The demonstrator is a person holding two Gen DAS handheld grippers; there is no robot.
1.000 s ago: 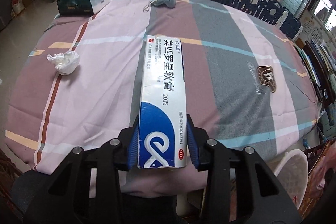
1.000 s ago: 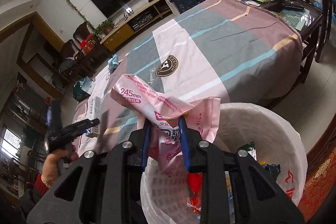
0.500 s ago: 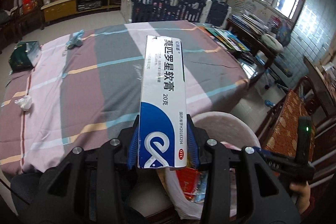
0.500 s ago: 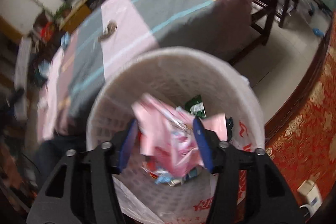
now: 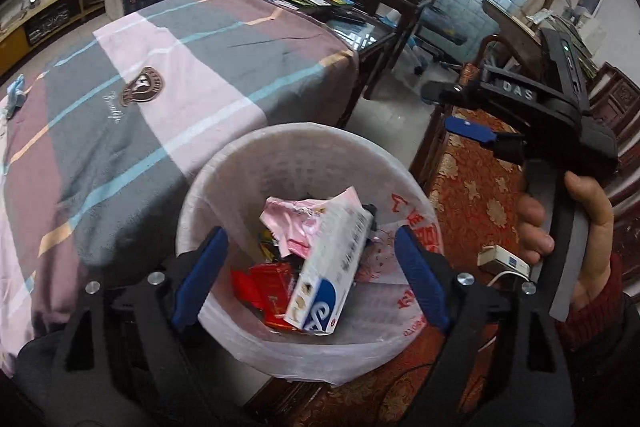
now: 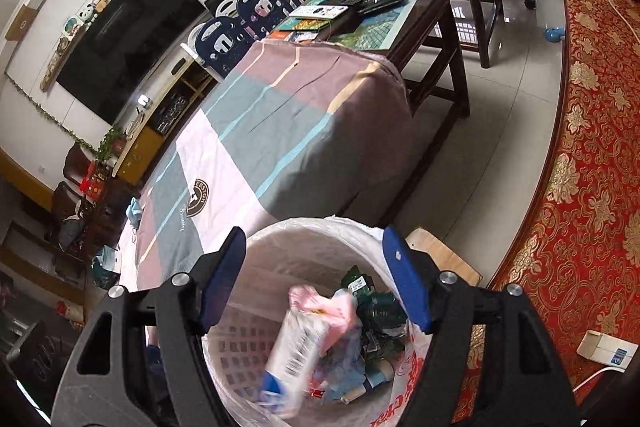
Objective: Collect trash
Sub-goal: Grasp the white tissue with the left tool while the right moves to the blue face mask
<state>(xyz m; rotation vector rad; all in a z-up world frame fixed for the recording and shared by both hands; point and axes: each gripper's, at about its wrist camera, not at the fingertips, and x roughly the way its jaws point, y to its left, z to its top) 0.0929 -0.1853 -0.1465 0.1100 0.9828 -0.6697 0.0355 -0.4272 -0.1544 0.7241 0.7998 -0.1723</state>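
Observation:
A white bin lined with a plastic bag stands by the table; it also shows in the right wrist view. My left gripper is open over it, and the white and blue ointment box lies inside the bin, on a pink wrapper and red packets. My right gripper is open and empty above the bin, over the box and the pink wrapper. In the left wrist view the right gripper is held at the right.
The table under a striped cloth is left of the bin, with a blue mask on it. A red patterned sofa is to the right. A dark side table with books stands behind. A white charger lies on the sofa.
My left gripper swung from the table to the bin, opened, and dropped the ointment box in. My right gripper opened fully and the pink wrapper fell into the bin.

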